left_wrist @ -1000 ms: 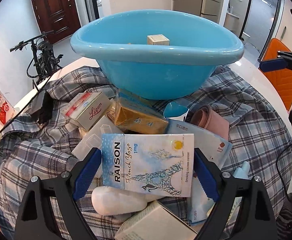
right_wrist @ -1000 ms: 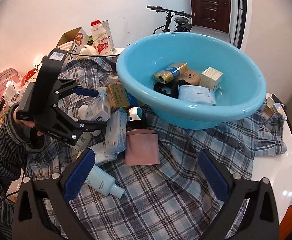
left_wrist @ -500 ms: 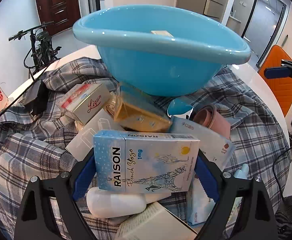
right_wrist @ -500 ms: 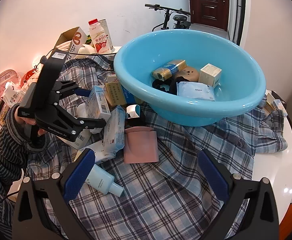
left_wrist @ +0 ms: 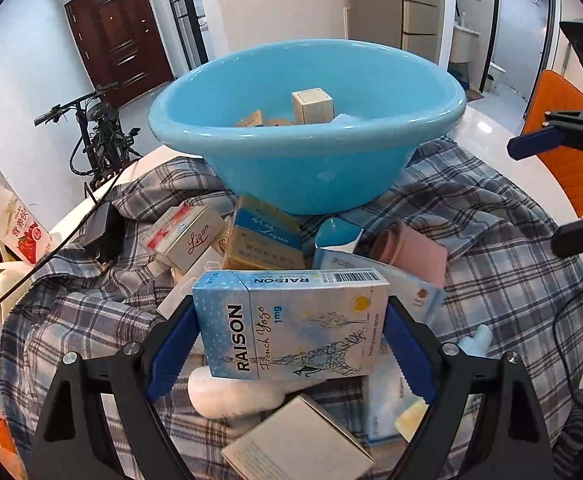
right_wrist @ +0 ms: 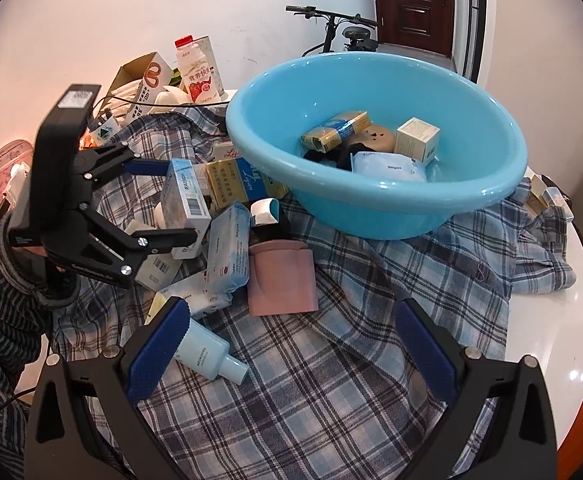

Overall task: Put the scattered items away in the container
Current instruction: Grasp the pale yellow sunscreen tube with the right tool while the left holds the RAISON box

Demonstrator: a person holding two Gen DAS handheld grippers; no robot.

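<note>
Left wrist view: the left gripper (left_wrist: 291,340) is pinching the pale blue carton (left_wrist: 291,324) across its long side, both blue pads pressing on the ends, carton sitting level between them and lifted clear of the pile.
Carton position: it's hanging above the clutter, short of the blue basin (left_wrist: 307,152), which is sitting dead ahead on the plaid shirt (left_wrist: 511,280).
Right gripper: the right gripper (right_wrist: 287,352) is hovering spread wide over bare shirt with nothing between the pads (just idling, by the look of it).
Basin contents: it's already holding a small cream box (right_wrist: 417,140), a gold-and-blue pack (right_wrist: 337,128), a white pouch (right_wrist: 387,166) and something dark I can't make out.
Still scattered: a gold box (right_wrist: 235,184), a pink pouch (right_wrist: 281,280), a small bottle (right_wrist: 207,354), a white soft pack (right_wrist: 229,252) and a few more boxes are lying beside the basin.
Step in hand: I'm reading this as carrying the carton over to the basin.
How to do it well: I'd be keeping the carton level and the squeeze steady, since the grip is only on the two ends and cardboard can buckle or swivel. Going up enough to clear the near rim matters, because clipping it could knock the carton loose or shove the basin. Letting go low over an open patch inside beats dropping from high up.
</note>
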